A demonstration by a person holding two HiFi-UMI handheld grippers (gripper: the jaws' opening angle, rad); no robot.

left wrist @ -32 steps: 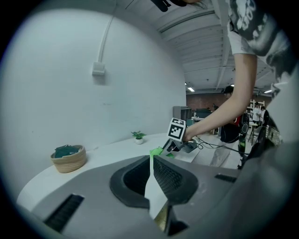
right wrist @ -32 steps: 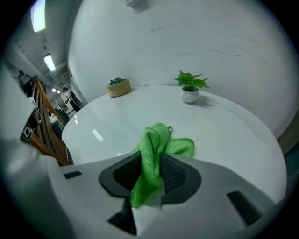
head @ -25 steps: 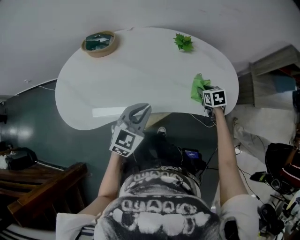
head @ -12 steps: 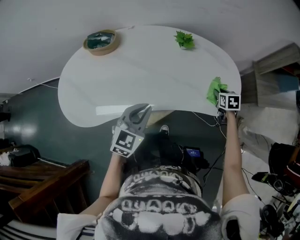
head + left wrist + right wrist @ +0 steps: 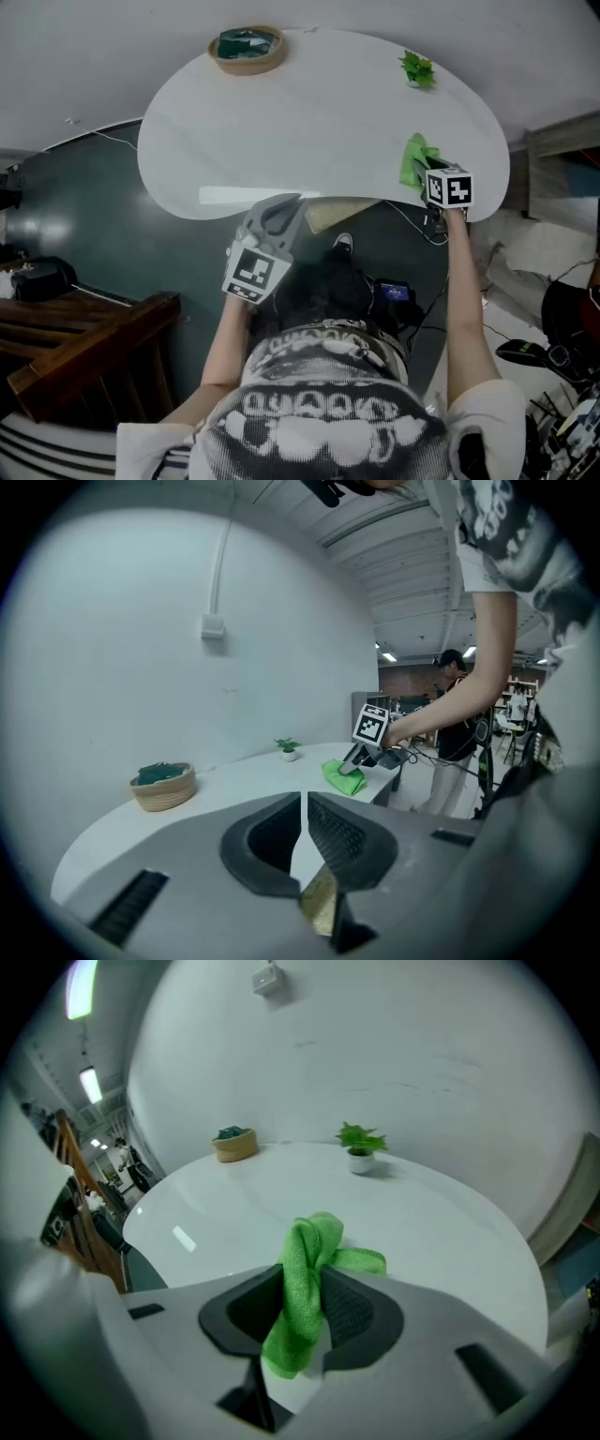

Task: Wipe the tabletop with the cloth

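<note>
The white kidney-shaped table (image 5: 281, 122) carries a crumpled green cloth (image 5: 413, 161) near its right front edge. My right gripper (image 5: 424, 174) is shut on that cloth; in the right gripper view the cloth (image 5: 305, 1274) is bunched between the jaws of the right gripper (image 5: 305, 1302) and hangs over the tabletop (image 5: 281, 1194). My left gripper (image 5: 279, 210) is shut on nothing and hovers at the table's front edge near the middle. From the left gripper view its closed jaws point over the table (image 5: 244, 775) toward the cloth (image 5: 342, 776) and the right gripper (image 5: 361, 758).
A woven basket (image 5: 247, 49) with dark contents stands at the back left of the table. A small potted plant (image 5: 417, 68) stands at the back right. Dark wooden furniture (image 5: 84, 347) is at the lower left. Cables and devices (image 5: 394, 292) lie on the floor under the front edge.
My right gripper dragged the cloth out toward the table's right edge, then back inward to the left. The left gripper kept its place. The head view shifted, so the table sits higher.
</note>
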